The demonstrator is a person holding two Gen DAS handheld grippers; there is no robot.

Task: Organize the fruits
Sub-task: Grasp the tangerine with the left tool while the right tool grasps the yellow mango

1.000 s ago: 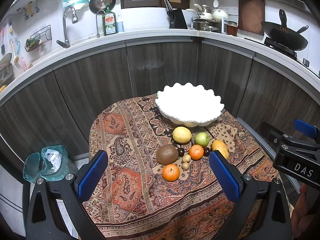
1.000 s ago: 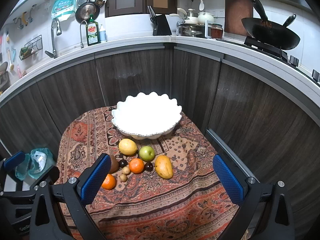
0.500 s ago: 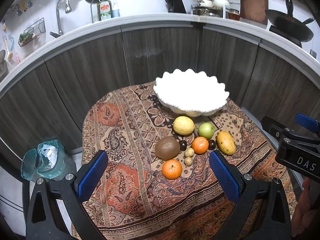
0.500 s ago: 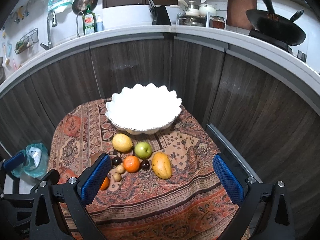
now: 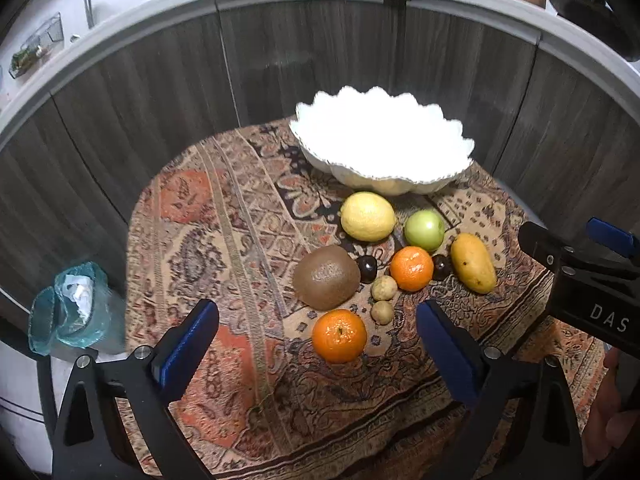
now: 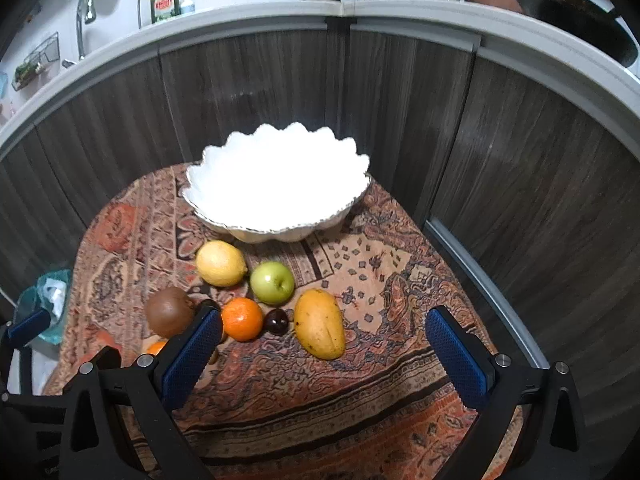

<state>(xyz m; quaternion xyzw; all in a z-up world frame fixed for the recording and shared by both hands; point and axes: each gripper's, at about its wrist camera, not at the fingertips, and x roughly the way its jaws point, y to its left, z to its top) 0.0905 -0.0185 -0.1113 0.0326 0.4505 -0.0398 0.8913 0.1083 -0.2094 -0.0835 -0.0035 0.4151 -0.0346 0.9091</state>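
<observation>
A white scalloped bowl (image 5: 384, 184) (image 6: 276, 224) sits at the back of a small table under a patterned cloth (image 5: 224, 240). In front of it lie a lemon (image 5: 368, 217) (image 6: 220, 263), a green apple (image 5: 425, 230) (image 6: 273, 283), a mango (image 5: 473, 263) (image 6: 320, 323), a kiwi (image 5: 326, 277) (image 6: 169, 312), two oranges (image 5: 412, 268) (image 5: 339, 335) and small dark and pale fruits (image 5: 384, 288). My left gripper (image 5: 318, 334) is open above the near orange. My right gripper (image 6: 323, 340) is open over the mango's near end. Nothing is held.
Dark wood cabinet fronts (image 6: 500, 152) curve closely behind and to the right of the table. A teal bag (image 5: 68, 312) sits on the floor at the left. Above are the counter, a sink tap (image 6: 82, 12) and a black wok (image 6: 576, 12). A hand (image 5: 604, 412) holds the right gripper.
Both grippers have moved forward and down toward the fruit, which now looks larger. Both stay open and no fruit has moved.
</observation>
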